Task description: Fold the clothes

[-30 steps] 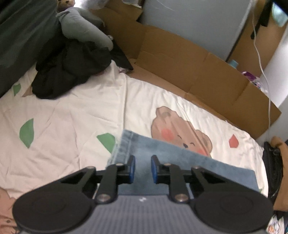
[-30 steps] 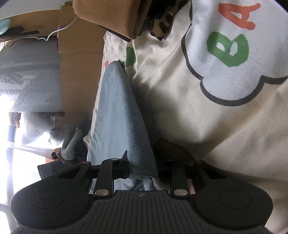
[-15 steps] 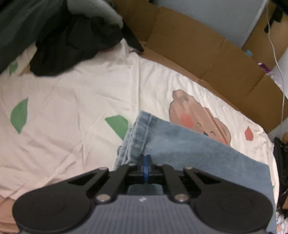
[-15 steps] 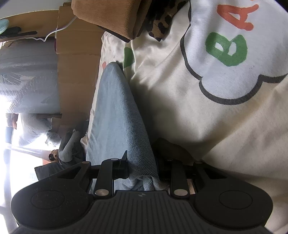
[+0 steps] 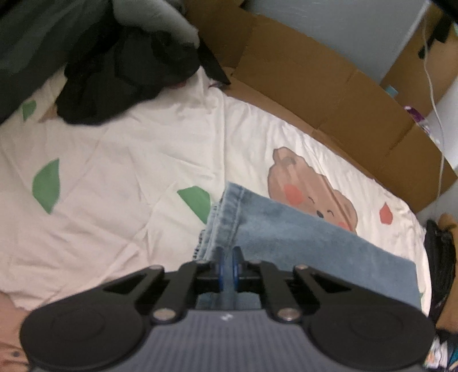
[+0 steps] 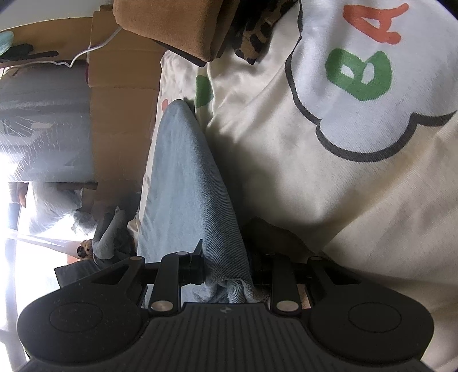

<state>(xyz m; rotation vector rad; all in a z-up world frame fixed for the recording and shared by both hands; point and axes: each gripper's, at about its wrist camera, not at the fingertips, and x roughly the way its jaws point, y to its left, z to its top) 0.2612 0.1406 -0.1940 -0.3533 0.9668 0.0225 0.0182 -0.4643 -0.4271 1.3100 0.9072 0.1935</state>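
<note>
In the left wrist view, a heap of dark clothes (image 5: 126, 80) sits at the upper left of the frame on the printed bed sheet (image 5: 114, 177), with cardboard (image 5: 329, 94) lining the far side at upper right. Low in the middle, the left gripper (image 5: 228, 264) has closed since a second ago: then its blue pads stood apart above the denim, now they are pressed nearly together with a thin fold of the jeans (image 5: 286, 231) caught between them, close to the stitched hem. The hem also looks larger and closer than before, so the gripper has moved in on that end. I judge this to mean the leg end is secured and can be carried over for the next fold.

In the right wrist view, the jeans (image 6: 186, 183) run from the lower middle up toward the centre of the frame as a raised ridge. The right gripper (image 6: 226, 269) pinches a thick bunch of denim, its jaws standing partly apart around the cloth, unchanged from the earlier frames. To the right lies the sheet's cloud print with letters (image 6: 360, 74).

Only the left view shows the hem and the bear print (image 5: 312, 194). Only the right view shows the brown cushion (image 6: 174, 25) at top and the bunched end.
</note>
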